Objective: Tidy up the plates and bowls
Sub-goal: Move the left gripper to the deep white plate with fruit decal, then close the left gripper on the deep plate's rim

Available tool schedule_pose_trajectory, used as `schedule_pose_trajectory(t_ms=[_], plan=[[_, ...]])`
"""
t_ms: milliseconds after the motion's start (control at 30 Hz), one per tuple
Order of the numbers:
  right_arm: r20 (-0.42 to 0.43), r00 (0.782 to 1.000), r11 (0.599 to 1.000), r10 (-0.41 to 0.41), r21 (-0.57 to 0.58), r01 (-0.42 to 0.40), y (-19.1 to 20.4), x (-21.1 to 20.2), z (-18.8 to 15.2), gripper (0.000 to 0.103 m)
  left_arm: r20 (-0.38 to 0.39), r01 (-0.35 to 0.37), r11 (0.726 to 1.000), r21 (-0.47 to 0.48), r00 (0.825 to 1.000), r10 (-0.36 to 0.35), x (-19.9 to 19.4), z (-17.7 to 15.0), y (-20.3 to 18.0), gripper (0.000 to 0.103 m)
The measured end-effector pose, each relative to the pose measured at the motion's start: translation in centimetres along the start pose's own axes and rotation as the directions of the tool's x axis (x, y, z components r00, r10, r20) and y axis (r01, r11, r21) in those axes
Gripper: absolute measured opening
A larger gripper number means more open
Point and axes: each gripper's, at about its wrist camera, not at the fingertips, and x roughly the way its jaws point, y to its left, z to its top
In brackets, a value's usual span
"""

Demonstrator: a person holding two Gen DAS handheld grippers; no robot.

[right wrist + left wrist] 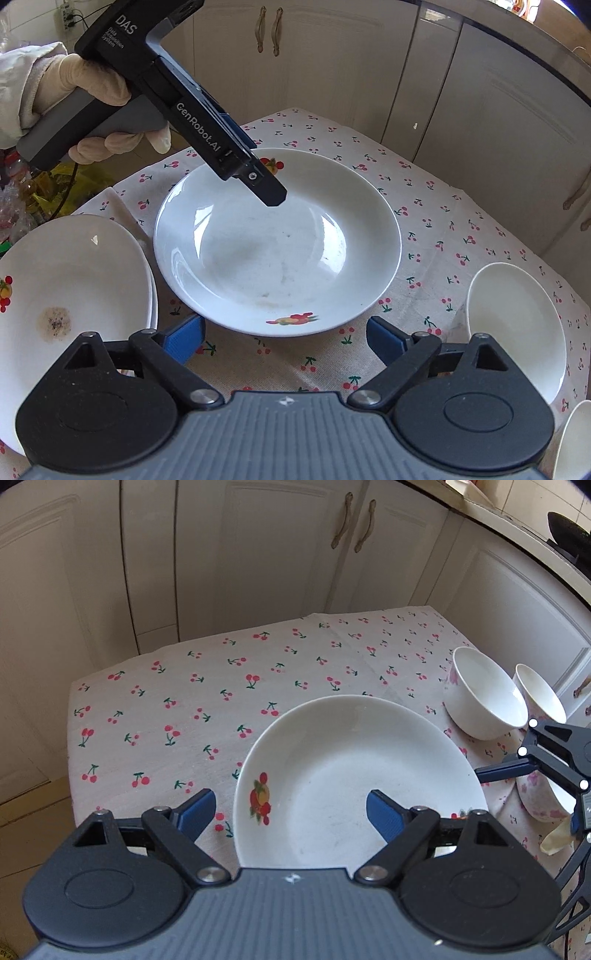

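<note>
The table [424, 206], under a cherry-print cloth, carries the ware. A deep plate [277, 240] lies at its centre; a stained plate [70, 280] sits left on a stack, bowls [484, 694] right. Step in hand: approach to the centre plate. Left gripper [291, 808], jaws part open, straddles its rim (no contact visible). Right gripper [286, 338] hangs wide, empty. Next: lower, close on the rim.

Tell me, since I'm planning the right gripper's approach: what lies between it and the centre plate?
Only bare cherry-print tablecloth separates the open right gripper from the centre plate, seen in the right wrist view.
</note>
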Motion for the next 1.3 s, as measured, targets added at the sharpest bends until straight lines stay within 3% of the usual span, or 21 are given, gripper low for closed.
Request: schedule_pose_trajectory(t_ms=[500, 1300], plan=[[-0.007, 1.0, 1.0, 0.023, -0.012, -0.024, -0.3, 0.8, 0.3, 0.097, -0.06, 0.081, 0.995, 0.049, 0.995, -0.078, 2.0, 1.1, -0.2, 0.083], [-0.029, 0.999, 1.0, 0.018, 0.009, -0.018, -0.4, 1.8, 0.6, 0.098, -0.061, 0.081, 0.993, 0.08, 0.995, -0.077, 2.6, 1.6, -0.6, 0.083]])
